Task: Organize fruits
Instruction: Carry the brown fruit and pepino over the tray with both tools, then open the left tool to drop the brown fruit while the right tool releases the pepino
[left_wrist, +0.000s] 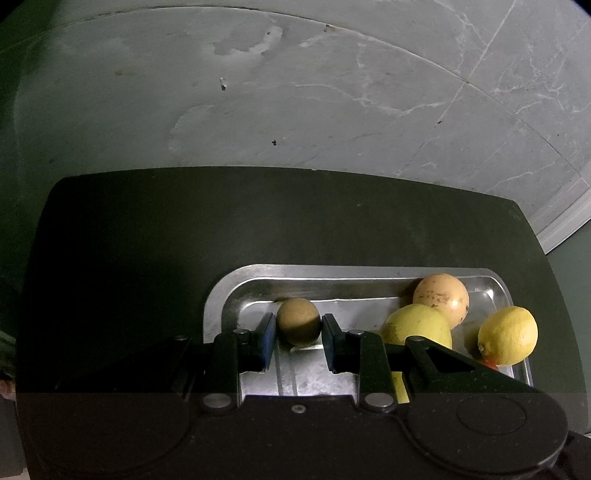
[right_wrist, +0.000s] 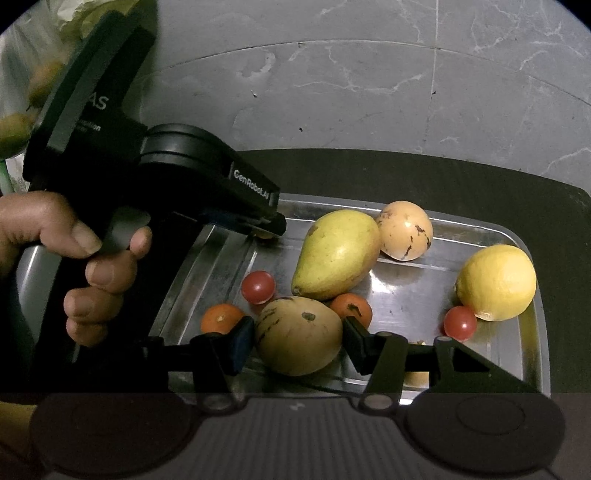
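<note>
A steel tray (left_wrist: 229, 291) on a black table holds the fruit. My left gripper (left_wrist: 299, 329) is shut on a small brown round fruit (left_wrist: 298, 320) at the tray's far left corner, one pad on each side of it. My right gripper (right_wrist: 299, 341) grips a tan fruit with dark stripes (right_wrist: 299, 336) at the tray's (right_wrist: 406, 306) near edge, both fingers pressed on it. Beyond it lie a green-yellow pear (right_wrist: 338, 254), a round tan fruit (right_wrist: 404, 230) and a lemon (right_wrist: 496, 282). The left gripper (right_wrist: 266, 227) also shows in the right wrist view, held by a hand (right_wrist: 92, 266).
Two cherry tomatoes (right_wrist: 258, 287) (right_wrist: 460, 323) and two small oranges (right_wrist: 221, 318) (right_wrist: 351, 308) lie loose around the striped fruit. A plastic bag with more fruit (right_wrist: 22, 92) is at the upper left. Bare black tabletop (left_wrist: 147, 240) lies left of the tray, grey marble floor beyond.
</note>
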